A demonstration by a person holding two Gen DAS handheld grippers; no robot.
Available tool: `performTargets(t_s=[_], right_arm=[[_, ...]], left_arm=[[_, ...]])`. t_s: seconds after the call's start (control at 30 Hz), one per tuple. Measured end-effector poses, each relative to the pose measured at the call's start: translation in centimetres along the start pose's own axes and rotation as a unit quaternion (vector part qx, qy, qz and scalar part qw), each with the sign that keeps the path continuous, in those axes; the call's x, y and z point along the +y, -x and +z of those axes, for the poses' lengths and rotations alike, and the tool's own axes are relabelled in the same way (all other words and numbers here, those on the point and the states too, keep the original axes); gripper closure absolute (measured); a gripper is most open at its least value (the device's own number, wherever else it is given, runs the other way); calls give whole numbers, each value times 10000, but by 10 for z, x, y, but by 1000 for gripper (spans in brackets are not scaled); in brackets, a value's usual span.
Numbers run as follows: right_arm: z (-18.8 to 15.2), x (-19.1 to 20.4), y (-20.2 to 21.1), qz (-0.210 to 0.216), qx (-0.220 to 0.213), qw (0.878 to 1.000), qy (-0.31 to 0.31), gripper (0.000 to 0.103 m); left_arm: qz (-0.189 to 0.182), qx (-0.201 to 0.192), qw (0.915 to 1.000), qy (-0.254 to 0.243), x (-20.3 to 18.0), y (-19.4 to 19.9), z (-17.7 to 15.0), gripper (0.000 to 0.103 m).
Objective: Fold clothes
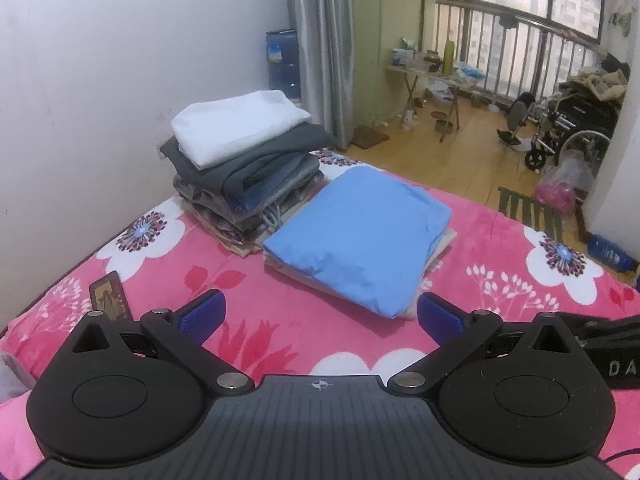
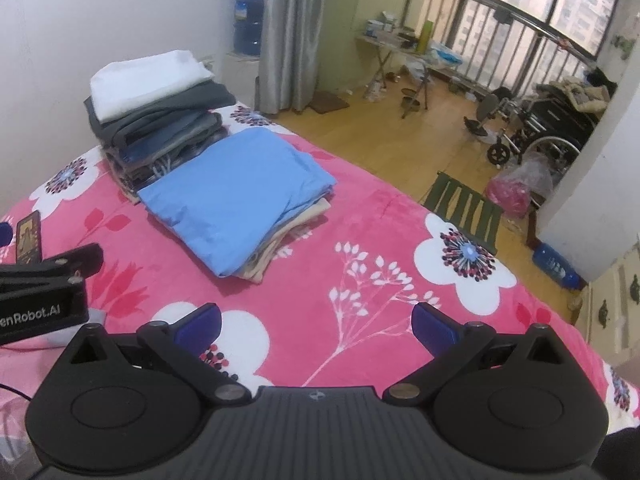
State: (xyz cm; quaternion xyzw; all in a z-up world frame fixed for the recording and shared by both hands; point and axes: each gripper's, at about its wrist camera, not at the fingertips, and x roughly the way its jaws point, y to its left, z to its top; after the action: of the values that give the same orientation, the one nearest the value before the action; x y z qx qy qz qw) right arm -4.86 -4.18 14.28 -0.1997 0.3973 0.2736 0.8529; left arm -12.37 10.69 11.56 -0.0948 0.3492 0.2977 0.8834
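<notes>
A folded light blue garment [image 1: 356, 240] lies on a pink floral bedspread [image 1: 248, 280], on top of a beige folded piece. It also shows in the right wrist view [image 2: 236, 196]. Behind it stands a stack of folded clothes [image 1: 244, 164] with a white piece on top, also in the right wrist view [image 2: 156, 120]. My left gripper [image 1: 320, 316] is open and empty, just short of the blue garment. My right gripper [image 2: 316, 326] is open and empty over the bedspread [image 2: 360, 240], well short of the garment. The left gripper's body shows at the left of the right wrist view [image 2: 44, 284].
A small dark card [image 1: 110, 296] lies on the bed at the left. A white wall runs along the bed's left side. Beyond the bed are a wooden floor, a wheelchair [image 1: 560, 132], a folding table [image 1: 428, 76], a green stool [image 2: 464, 208] and a water jug [image 1: 282, 62].
</notes>
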Motion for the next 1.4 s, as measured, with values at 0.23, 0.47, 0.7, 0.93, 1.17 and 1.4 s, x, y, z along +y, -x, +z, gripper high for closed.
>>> performTargets(t_s=[0.23,0.47,0.7,0.93,1.17,1.4], right_arm=[[0,1,0,13,4,10000,-43,0],[0,3,2,14,-53,10000,20,0],[0,6,3,6,-34,10000,-4,0],[-1,9,3,34,-21,10000,35,0],[-2,12,1,52,13,10000,63,0],[-2,15,0,-4,20,9999,143,0]], left_arm=[[79,18,10000,-53,1,0,0,0],[138,-44,9998,-108,1,2,0,0],[93,-88,9999,-94,4,2,1,0],[19,-35,9999,-122,3,0,1,0],[-7,15,9999,-155,1,-2,0,0],[-47,78,9999,-120,2,-3,-1,0]])
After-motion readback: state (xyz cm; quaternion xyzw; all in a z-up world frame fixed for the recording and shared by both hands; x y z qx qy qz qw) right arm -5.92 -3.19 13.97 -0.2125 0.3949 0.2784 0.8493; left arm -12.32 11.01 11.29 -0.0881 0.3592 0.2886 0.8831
